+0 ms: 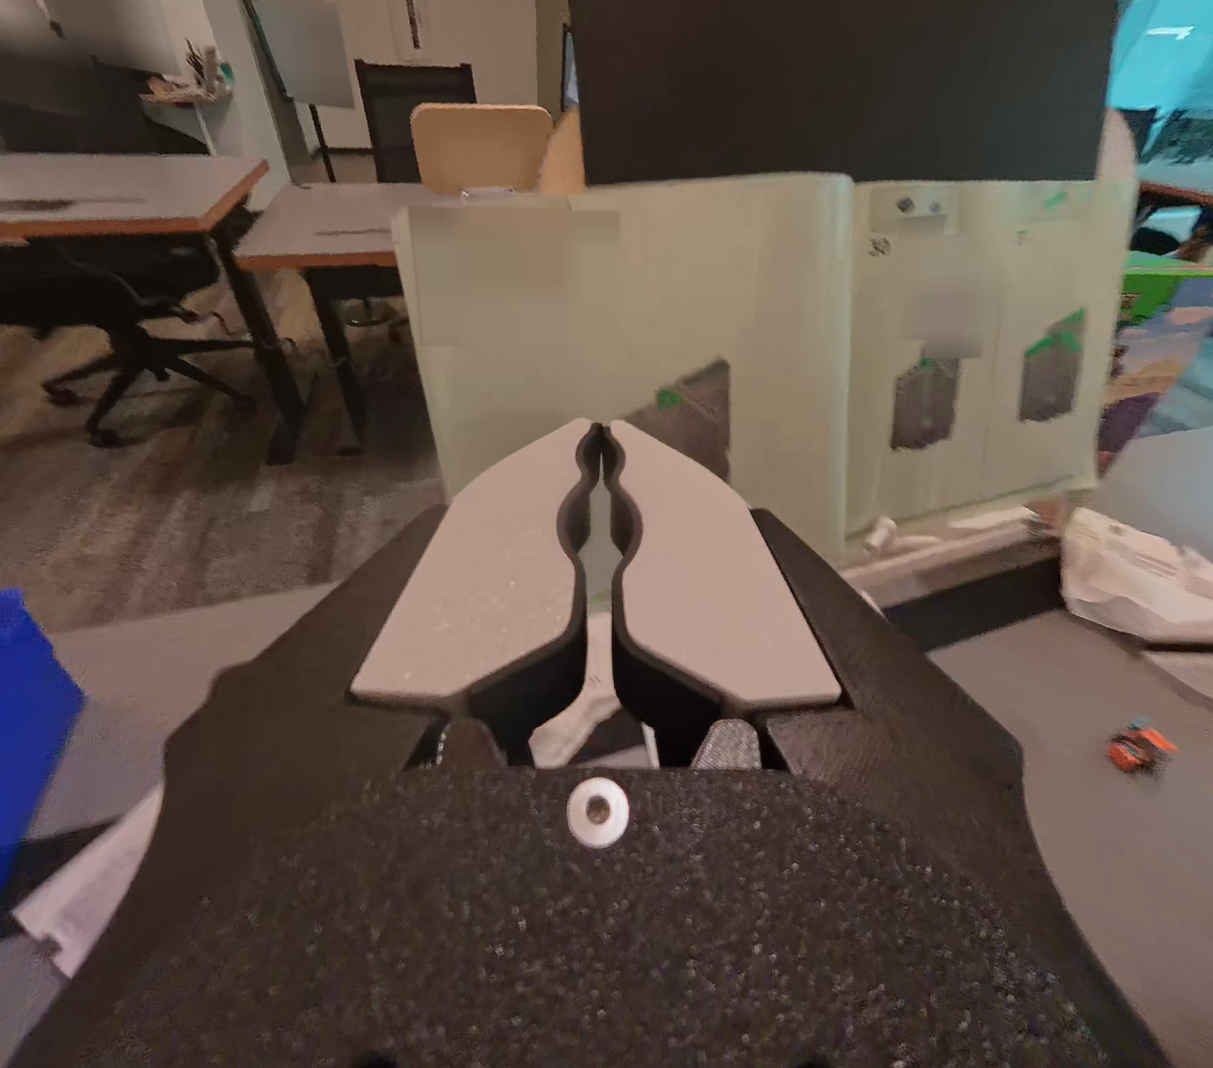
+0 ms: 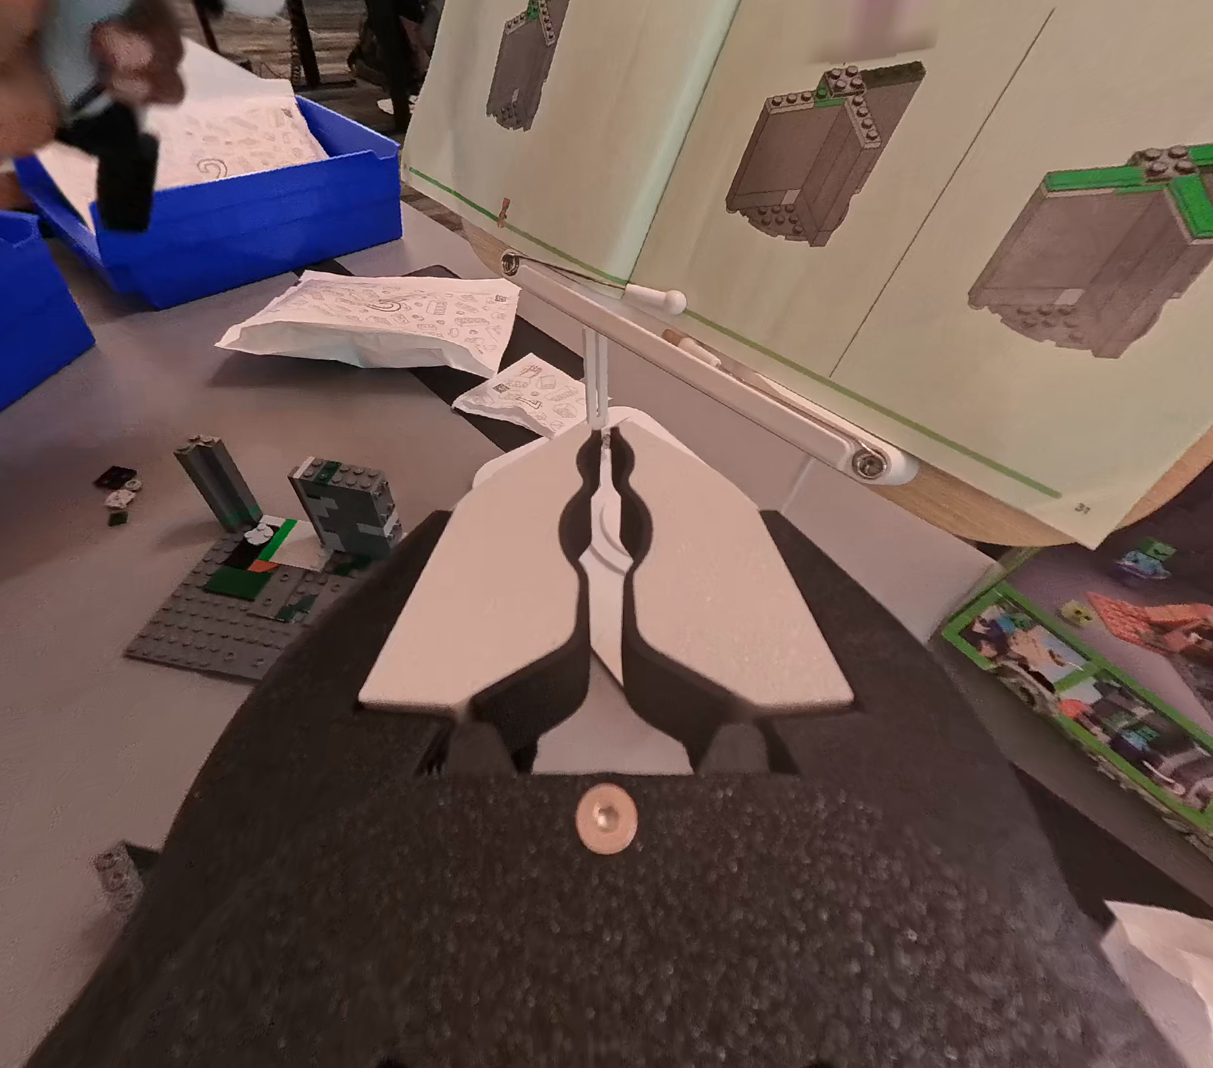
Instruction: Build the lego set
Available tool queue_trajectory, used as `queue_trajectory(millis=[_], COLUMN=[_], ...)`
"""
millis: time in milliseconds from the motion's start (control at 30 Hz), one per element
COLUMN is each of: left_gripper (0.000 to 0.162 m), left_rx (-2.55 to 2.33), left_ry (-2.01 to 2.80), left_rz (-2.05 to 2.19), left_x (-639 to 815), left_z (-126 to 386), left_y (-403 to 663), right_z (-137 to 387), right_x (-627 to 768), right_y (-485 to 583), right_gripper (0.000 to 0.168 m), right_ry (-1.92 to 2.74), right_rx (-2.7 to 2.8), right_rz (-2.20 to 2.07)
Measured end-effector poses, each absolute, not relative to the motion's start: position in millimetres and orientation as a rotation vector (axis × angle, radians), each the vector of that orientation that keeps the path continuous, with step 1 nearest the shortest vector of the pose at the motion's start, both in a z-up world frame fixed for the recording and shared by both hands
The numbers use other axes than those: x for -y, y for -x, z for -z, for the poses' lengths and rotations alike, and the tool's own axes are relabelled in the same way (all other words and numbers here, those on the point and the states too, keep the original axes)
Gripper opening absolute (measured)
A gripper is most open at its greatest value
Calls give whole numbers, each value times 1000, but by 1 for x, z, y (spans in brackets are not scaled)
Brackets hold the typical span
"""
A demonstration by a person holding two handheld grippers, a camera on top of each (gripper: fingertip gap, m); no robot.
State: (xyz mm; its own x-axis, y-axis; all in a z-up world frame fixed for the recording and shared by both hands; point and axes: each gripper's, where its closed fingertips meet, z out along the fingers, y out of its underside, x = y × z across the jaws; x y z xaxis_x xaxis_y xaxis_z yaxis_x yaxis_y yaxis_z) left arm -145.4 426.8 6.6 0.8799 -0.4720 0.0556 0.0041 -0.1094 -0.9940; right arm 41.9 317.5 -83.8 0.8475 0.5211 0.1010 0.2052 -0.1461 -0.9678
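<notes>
An open instruction booklet stands on a white-and-wood book stand; it also shows in the left wrist view. My right gripper is shut at the tips on the stand's thin white page-holder arm. A partial build sits at the left on a grey baseplate, with a grey pillar and a grey-green block. My left gripper is shut and empty, held in the air facing the booklet. It shows blurred in the right wrist view, held by a hand.
Two blue bins stand at the back left, one holding a paper bag. Paper bags lie near the stand. Small loose pieces lie left of the build. The set's box lies at the right. A small orange piece lies on the table. It is some 25 cm from my right tips to the grey pillar.
</notes>
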Motion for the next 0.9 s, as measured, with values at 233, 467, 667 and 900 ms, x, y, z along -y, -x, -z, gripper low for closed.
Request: queue_trajectory(millis=[233, 467, 667, 900], left_gripper=[0, 0, 6, 26], left_rx=[-391, -455, -321, -125], left_ry=[1689, 1640, 1771, 2205], left_rz=[577, 558, 254, 57], left_x=[-336, -233, -212, -236], left_z=[47, 38, 40, 178], left_y=[128, 168, 328, 458], right_z=[70, 55, 44, 89], right_x=[-311, -291, -261, -217], right_y=[-41, -25, 5, 12], right_gripper=[24, 0, 0, 0], right_ry=[1698, 1613, 1587, 1604], right_rx=[481, 571, 716, 975], right_rz=[-408, -383, -406, -293])
